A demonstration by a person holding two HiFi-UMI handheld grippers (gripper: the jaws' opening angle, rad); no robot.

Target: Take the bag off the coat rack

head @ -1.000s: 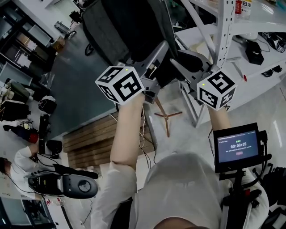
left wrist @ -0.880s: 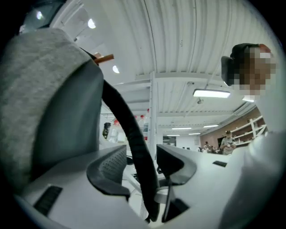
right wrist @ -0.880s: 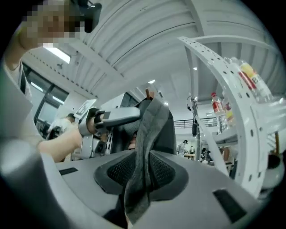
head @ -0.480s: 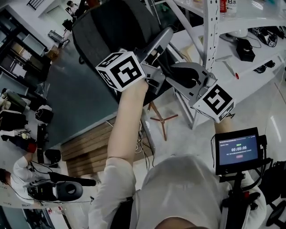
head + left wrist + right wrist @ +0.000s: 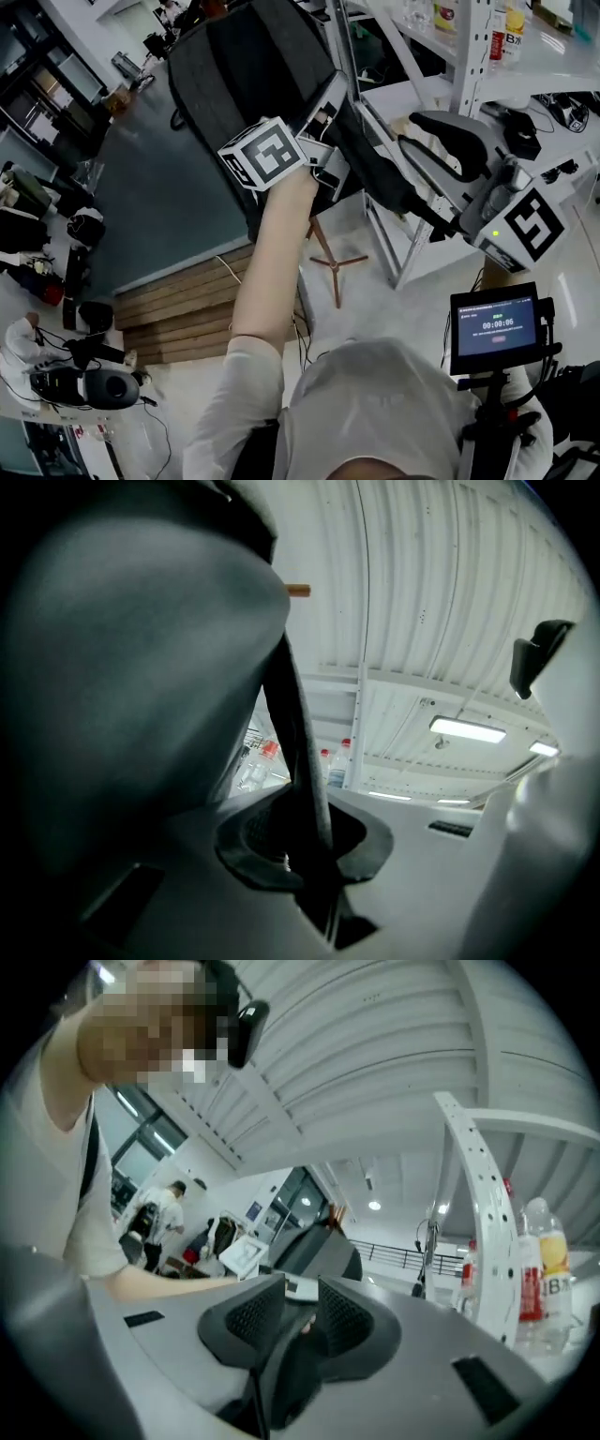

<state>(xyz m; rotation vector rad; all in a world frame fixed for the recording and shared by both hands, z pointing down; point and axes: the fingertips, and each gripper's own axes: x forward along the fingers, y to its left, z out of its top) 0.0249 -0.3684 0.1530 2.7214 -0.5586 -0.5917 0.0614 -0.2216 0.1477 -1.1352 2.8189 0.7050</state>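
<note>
A dark grey backpack [image 5: 248, 66] hangs at the top of the head view, on a wooden coat rack whose peg [image 5: 298, 591] shows above it in the left gripper view. My left gripper [image 5: 328, 98] reaches up against the bag. Its jaws are closing, and its pads [image 5: 248, 850] press on a black strap [image 5: 298, 733] that runs up beside the bag's grey body [image 5: 131, 667]. My right gripper [image 5: 417, 155] is lower and to the right, shut on another dark strap [image 5: 286, 1363] between its ribbed pads [image 5: 342, 1321].
The rack's tripod feet [image 5: 336, 265] stand on the floor under my left arm. A white metal shelf [image 5: 473, 66] with bottles [image 5: 511, 28] is close on the right. A small screen on a stand [image 5: 497, 323] is at lower right. Wooden planks [image 5: 187, 300] lie to the left.
My left gripper went up and right against the bag and its jaws came together on a strap. My right gripper swung out to the right and lower, the strap still in it.
</note>
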